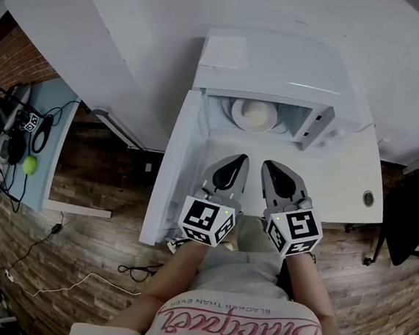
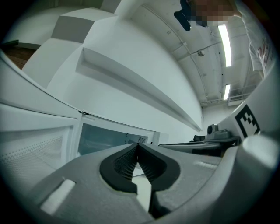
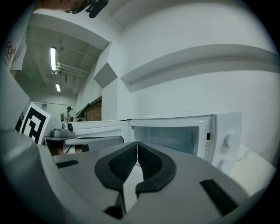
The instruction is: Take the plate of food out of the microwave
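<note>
A white microwave (image 1: 278, 66) stands on a white table with its door (image 1: 173, 174) swung open to the left. Inside the cavity sits a white plate (image 1: 255, 114) with pale food on it. My left gripper (image 1: 238, 161) and right gripper (image 1: 268, 165) hover side by side just in front of the opening, both pointing at it and short of the plate. Their jaws are shut with nothing between them. The left gripper view has its shut tips (image 2: 138, 145) before the cavity (image 2: 105, 139). In the right gripper view the shut tips (image 3: 137, 143) face the cavity (image 3: 168, 138) beside the control knobs (image 3: 228, 140).
The white table (image 1: 352, 177) has a round cable hole (image 1: 369, 198) at the right. The open door stands out to the left of my left gripper. Further left, a light-blue side table (image 1: 50, 133) holds cables and a green ball (image 1: 29, 165). A white wall rises behind the microwave.
</note>
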`<state>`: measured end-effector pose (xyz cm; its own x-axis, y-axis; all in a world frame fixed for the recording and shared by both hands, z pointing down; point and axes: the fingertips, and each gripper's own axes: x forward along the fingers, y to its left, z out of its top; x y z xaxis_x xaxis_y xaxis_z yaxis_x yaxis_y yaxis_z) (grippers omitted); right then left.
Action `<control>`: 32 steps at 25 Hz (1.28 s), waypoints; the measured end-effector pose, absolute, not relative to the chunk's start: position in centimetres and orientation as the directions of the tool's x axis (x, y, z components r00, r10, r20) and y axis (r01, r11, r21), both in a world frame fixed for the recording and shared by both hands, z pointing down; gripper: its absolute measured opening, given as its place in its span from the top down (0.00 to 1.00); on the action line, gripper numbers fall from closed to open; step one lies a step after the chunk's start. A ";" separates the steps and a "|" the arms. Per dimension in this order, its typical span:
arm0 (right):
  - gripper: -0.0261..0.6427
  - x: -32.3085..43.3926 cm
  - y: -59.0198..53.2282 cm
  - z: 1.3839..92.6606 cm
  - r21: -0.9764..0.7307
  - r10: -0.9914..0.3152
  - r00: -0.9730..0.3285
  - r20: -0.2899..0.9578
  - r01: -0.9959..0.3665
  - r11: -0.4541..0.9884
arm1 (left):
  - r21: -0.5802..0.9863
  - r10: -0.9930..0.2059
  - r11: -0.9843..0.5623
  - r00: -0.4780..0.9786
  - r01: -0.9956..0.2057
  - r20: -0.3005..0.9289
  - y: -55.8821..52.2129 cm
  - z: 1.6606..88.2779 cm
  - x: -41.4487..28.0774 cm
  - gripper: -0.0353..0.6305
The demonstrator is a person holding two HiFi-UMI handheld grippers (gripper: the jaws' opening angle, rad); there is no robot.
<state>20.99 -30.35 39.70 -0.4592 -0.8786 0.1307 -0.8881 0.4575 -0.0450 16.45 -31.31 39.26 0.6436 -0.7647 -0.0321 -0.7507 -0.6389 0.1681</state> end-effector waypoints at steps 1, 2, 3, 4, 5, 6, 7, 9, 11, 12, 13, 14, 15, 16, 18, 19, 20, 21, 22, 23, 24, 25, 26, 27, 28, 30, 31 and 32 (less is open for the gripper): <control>0.94 21.1 -30.8 39.8 -0.051 -0.878 -0.460 0.134 -0.888 0.457 | 0.172 -0.765 -0.637 0.643 -0.751 -0.029 -31.7 39.4 16.5 0.94; 0.94 21.1 -31.2 39.9 -0.055 -0.877 -0.461 0.136 -0.887 0.458 | 0.176 -0.766 -0.636 0.642 -0.752 -0.025 -32.1 39.6 16.6 0.94; 0.94 21.2 -31.5 40.0 -0.057 -0.876 -0.463 0.137 -0.886 0.460 | 0.181 -0.768 -0.632 0.640 -0.753 -0.019 -32.5 39.9 16.7 0.94; 0.94 21.2 -31.9 40.0 -0.058 -0.874 -0.466 0.137 -0.885 0.463 | 0.186 -0.770 -0.628 0.637 -0.756 -0.010 -32.9 40.3 16.8 0.94; 0.94 21.2 -32.2 40.1 -0.059 -0.872 -0.470 0.138 -0.883 0.466 | 0.192 -0.774 -0.622 0.634 -0.759 0.000 -33.3 40.7 16.9 0.94; 0.94 21.3 -32.5 40.3 -0.061 -0.870 -0.473 0.139 -0.881 0.469 | 0.200 -0.776 -0.617 0.631 -0.761 0.009 -33.8 41.2 17.0 0.94; 0.94 21.4 -32.8 40.4 -0.063 -0.868 -0.476 0.140 -0.879 0.472 | 0.211 -0.776 -0.614 0.630 -0.761 0.015 -34.2 41.6 17.2 0.94; 0.94 21.8 -33.4 40.7 -0.066 -0.864 -0.482 0.145 -0.876 0.478 | 0.234 -0.772 -0.614 0.635 -0.754 0.019 -35.1 42.4 17.7 0.94; 0.94 22.1 -34.0 41.0 -0.068 -0.859 -0.489 0.150 -0.872 0.485 | 0.244 -0.769 -0.616 0.639 -0.749 0.023 -35.9 43.0 18.2 0.94; 0.94 22.3 -34.4 41.1 -0.070 -0.857 -0.493 0.152 -0.870 0.488 | 0.248 -0.768 -0.614 0.639 -0.749 0.028 -36.2 43.4 18.3 0.94; 0.94 22.5 -34.8 41.3 -0.072 -0.854 -0.496 0.155 -0.868 0.491 | 0.253 -0.769 -0.612 0.639 -0.749 0.033 -36.6 43.6 18.5 0.94; 0.94 22.7 -35.1 41.5 -0.076 -0.852 -0.499 0.159 -0.867 0.493 | 0.257 -0.770 -0.608 0.637 -0.751 0.039 -36.9 43.9 18.7 0.94; 0.94 22.9 -35.5 41.7 -0.082 -0.851 -0.500 0.163 -0.866 0.493 | 0.258 -0.772 -0.604 0.634 -0.754 0.044 -37.2 44.1 18.8 0.94; 0.94 23.1 -36.0 41.9 -0.092 -0.850 -0.499 0.167 -0.867 0.490 | 0.256 -0.776 -0.599 0.629 -0.758 0.048 -37.5 44.2 18.9 0.94; 0.94 23.6 -36.9 42.5 -0.123 -0.852 -0.493 0.176 -0.870 0.478 | 0.251 -0.786 -0.587 0.616 -0.770 0.052 -38.1 44.4 18.9 0.94; 0.94 23.8 -37.3 42.8 -0.143 -0.852 -0.491 0.180 -0.870 0.471 | 0.252 -0.792 -0.579 0.609 -0.775 0.052 -38.3 44.4 18.8 0.94; 0.94 23.9 -37.7 43.0 -0.163 -0.853 -0.490 0.182 -0.870 0.465 | 0.255 -0.797 -0.573 0.602 -0.779 0.050 -38.6 44.4 18.8 0.94; 0.94 24.1 -38.2 43.3 -0.181 -0.853 -0.489 0.184 -0.870 0.459 | 0.258 -0.801 -0.567 0.597 -0.782 0.049 -38.8 44.4 18.7 0.94; 0.94 24.2 -38.6 43.6 -0.197 -0.853 -0.488 0.185 -0.869 0.455 | 0.258 -0.804 -0.563 0.592 -0.785 0.048 -39.0 44.5 18.7 0.94; 0.94 24.4 -39.0 43.8 -0.213 -0.852 -0.489 0.186 -0.867 0.450 | 0.255 -0.808 -0.558 0.587 -0.790 0.049 -39.2 44.5 18.6 0.94; 0.94 24.5 -39.3 44.0 -0.232 -0.851 -0.490 0.187 -0.864 0.447 | 0.250 -0.812 -0.554 0.582 -0.794 0.050 -39.4 44.5 18.6 0.94; 0.94 24.6 -39.6 44.3 -0.253 -0.850 -0.493 0.188 -0.860 0.443 | 0.246 -0.815 -0.550 0.577 -0.798 0.051 -39.5 44.4 18.5 0.94; 0.94 24.6 -39.9 44.5 -0.276 -0.848 -0.495 0.187 -0.855 0.439 | 0.241 -0.818 -0.547 0.573 -0.802 0.052 -39.7 44.4 18.5 0.94; 0.94 24.7 -40.2 44.7 -0.299 -0.847 -0.498 0.187 -0.850 0.434 | 0.237 -0.819 -0.545 0.571 -0.804 0.053 -39.8 44.3 18.5 0.94; 0.94 24.7 -40.5 45.0 -0.324 -0.845 -0.501 0.187 -0.844 0.428 | 0.232 -0.820 -0.545 0.570 -0.806 0.053 -39.8 44.3 18.5 0.94; 0.91 24.8 -41.1 45.6 -0.373 -0.842 -0.506 0.188 -0.830 0.415 | 0.220 -0.819 -0.547 0.570 -0.808 0.057 -39.9 44.2 18.6 0.94; 0.90 24.7 -41.4 46.0 -0.398 -0.841 -0.507 0.190 -0.822 0.406 | 0.213 -0.819 -0.549 0.571 -0.809 0.059 -40.0 44.2 18.7 0.94; 0.88 24.7 -41.7 46.3 -0.426 -0.840 -0.508 0.191 -0.814 0.395 | 0.203 -0.818 -0.551 0.572 -0.810 0.060 -40.0 44.3 18.7 0.94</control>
